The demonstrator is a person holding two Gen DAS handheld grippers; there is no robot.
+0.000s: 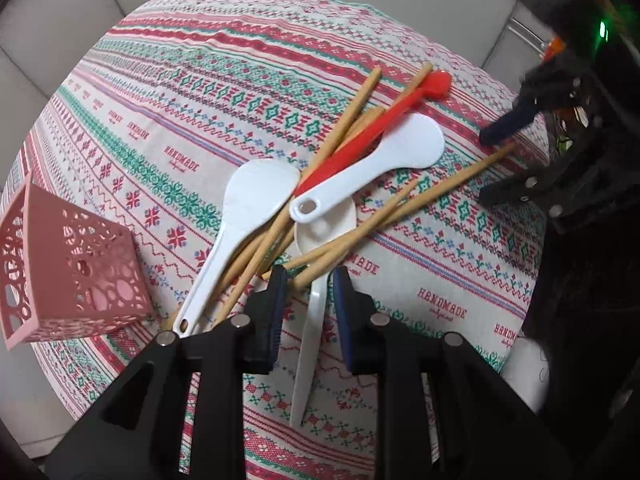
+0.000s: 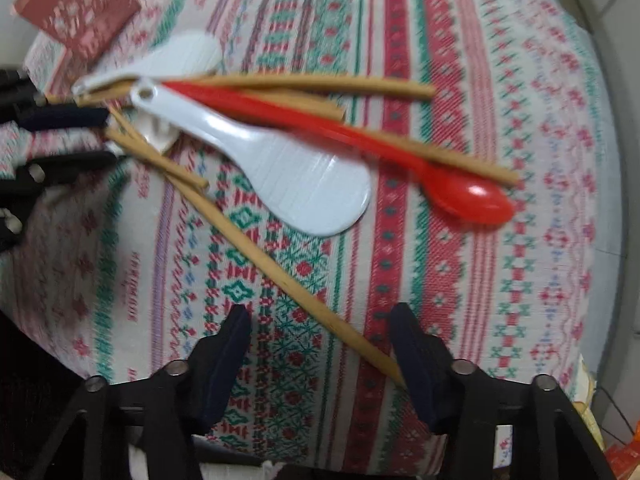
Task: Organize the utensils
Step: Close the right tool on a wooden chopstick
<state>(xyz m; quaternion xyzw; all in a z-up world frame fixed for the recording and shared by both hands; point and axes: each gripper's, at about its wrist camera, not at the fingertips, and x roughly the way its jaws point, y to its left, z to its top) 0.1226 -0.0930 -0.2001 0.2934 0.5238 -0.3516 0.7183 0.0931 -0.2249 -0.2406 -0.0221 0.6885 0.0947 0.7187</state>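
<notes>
The heap of chopsticks [image 1: 280, 220], white paddles [image 1: 372, 164] and a red spoon [image 1: 376, 128] lay mid-table on the patterned cloth [image 1: 200, 92], the left gripper [image 1: 310, 280] parted narrowly around a white spoon handle [image 1: 308, 344], the right gripper [image 2: 320, 320] wide, straddling one chopstick's end [image 2: 376, 354].

patterned tablecloth [image 1: 248, 80], grey cushions [image 1: 60, 20]

Red spoon [image 1: 372, 128] beyond the left gripper [image 1: 310, 280]; white rice paddles [image 1: 384, 160]; tan chopsticks [image 1: 348, 120]; pink perforated holder [image 1: 68, 264] to its left; tablecloth [image 1: 200, 92] striped red, green, white.
</notes>
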